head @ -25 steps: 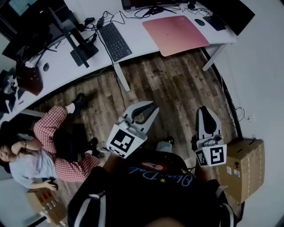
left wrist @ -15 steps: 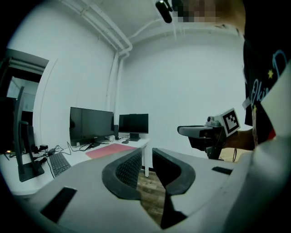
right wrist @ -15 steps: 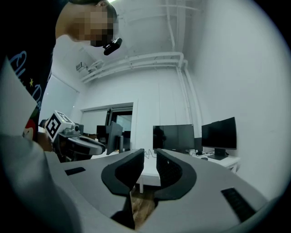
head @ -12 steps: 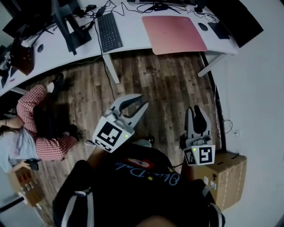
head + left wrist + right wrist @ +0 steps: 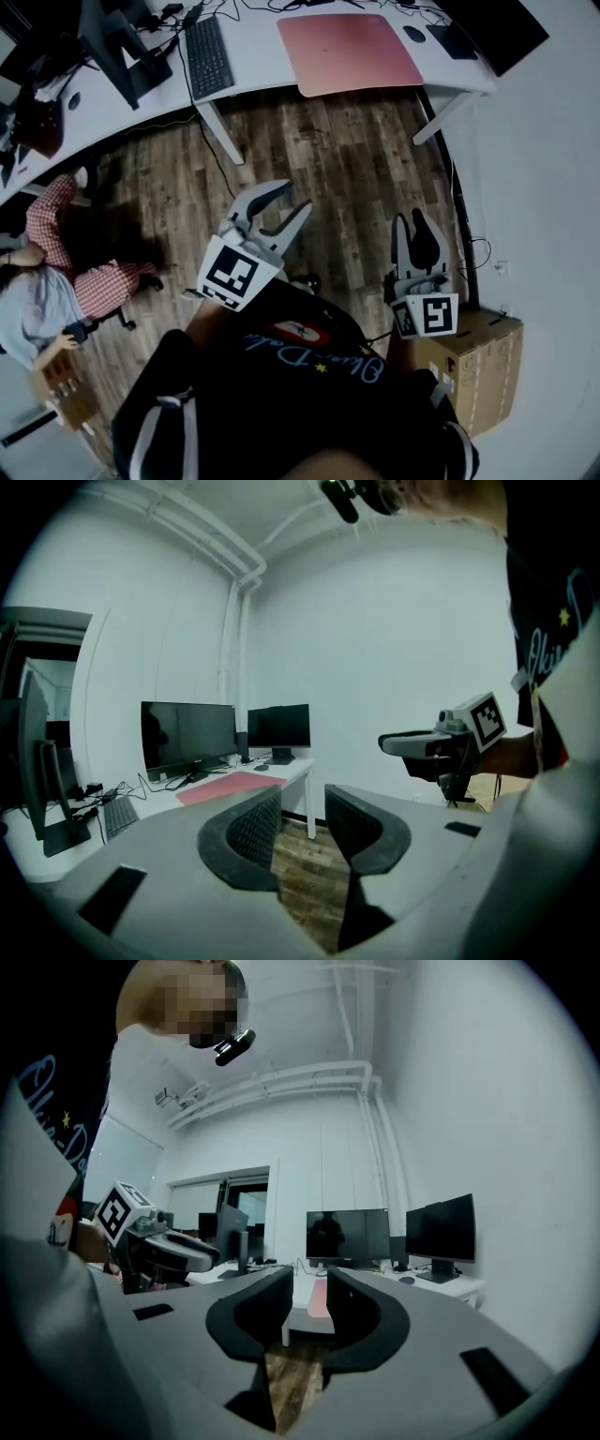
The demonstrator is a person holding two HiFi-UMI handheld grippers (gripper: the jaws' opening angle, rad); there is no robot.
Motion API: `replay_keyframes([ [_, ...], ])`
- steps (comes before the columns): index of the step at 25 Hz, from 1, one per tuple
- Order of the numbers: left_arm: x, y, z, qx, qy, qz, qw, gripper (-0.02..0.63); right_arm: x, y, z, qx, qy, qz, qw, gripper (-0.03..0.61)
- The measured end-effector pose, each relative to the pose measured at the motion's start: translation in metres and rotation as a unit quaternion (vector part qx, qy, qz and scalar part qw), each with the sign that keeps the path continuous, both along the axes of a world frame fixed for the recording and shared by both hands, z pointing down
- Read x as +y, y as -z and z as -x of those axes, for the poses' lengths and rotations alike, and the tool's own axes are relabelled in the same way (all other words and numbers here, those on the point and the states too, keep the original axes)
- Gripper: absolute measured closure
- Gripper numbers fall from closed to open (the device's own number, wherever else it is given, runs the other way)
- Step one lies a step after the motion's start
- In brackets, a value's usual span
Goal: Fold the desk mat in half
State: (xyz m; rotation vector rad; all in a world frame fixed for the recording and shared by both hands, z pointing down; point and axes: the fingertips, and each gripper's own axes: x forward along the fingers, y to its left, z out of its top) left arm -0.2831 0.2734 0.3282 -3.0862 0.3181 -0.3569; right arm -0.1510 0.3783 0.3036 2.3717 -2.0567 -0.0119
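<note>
- The left gripper (image 5: pixel 289 199) is hovering over the wood floor with its jaws partly apart and nothing between them. They have just been opening.
- A keyboard (image 5: pixel 208 56) is lying ahead of it and to its left on the white desk (image 5: pixel 258 56). It is worth steering clear of on the way in.
- The pink desk mat (image 5: pixel 347 52) is lying flat and unfolded on that desk, well ahead of both grippers and roughly between their lines of aim.
- The step in hand appears to be the approach. Each gripper should be heading for one near corner of the mat, with its jaws wide enough to slip over the thin edge.
- The right gripper (image 5: pixel 411 220) is pointing at the mat's right side. Its jaws are partly apart and empty, and they have also just been opening.
- Lifting both corners together and laying them evenly on the far edge should be keeping the fold square.
</note>
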Motion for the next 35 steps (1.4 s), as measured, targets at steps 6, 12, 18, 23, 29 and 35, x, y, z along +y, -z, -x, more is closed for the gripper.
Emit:
replay_keyframes([
  [6,0.007,0.000,-0.019,-0.004,-0.011,-0.010,0.9999,0.488,0.014,0.000,-0.014,-0.006,-0.009,-0.006,1.000,0.492],
  [12,0.001,-0.005,-0.043,-0.012,-0.025,-0.020,0.9994,0.480,0.014,-0.005,-0.033,0.001,-0.030,0.010,1.000,0.486],
  [18,-0.018,-0.010,-0.083,-0.015,-0.025,-0.025,0.9992,0.468,-0.001,-0.008,-0.073,0.007,-0.036,0.013,0.999,0.482],
  [23,-0.046,-0.018,-0.110,-0.023,-0.023,-0.029,0.9991,0.465,-0.032,-0.012,-0.100,0.014,-0.028,0.028,0.999,0.474],
  [29,-0.079,-0.035,-0.150,-0.044,-0.007,-0.056,0.9974,0.463,-0.072,-0.016,-0.140,0.017,-0.007,0.040,0.999,0.472],
  [35,-0.125,-0.039,-0.172,-0.044,0.024,-0.047,0.9977,0.457,-0.120,-0.012,-0.172,0.028,0.015,0.059,0.998,0.468],
])
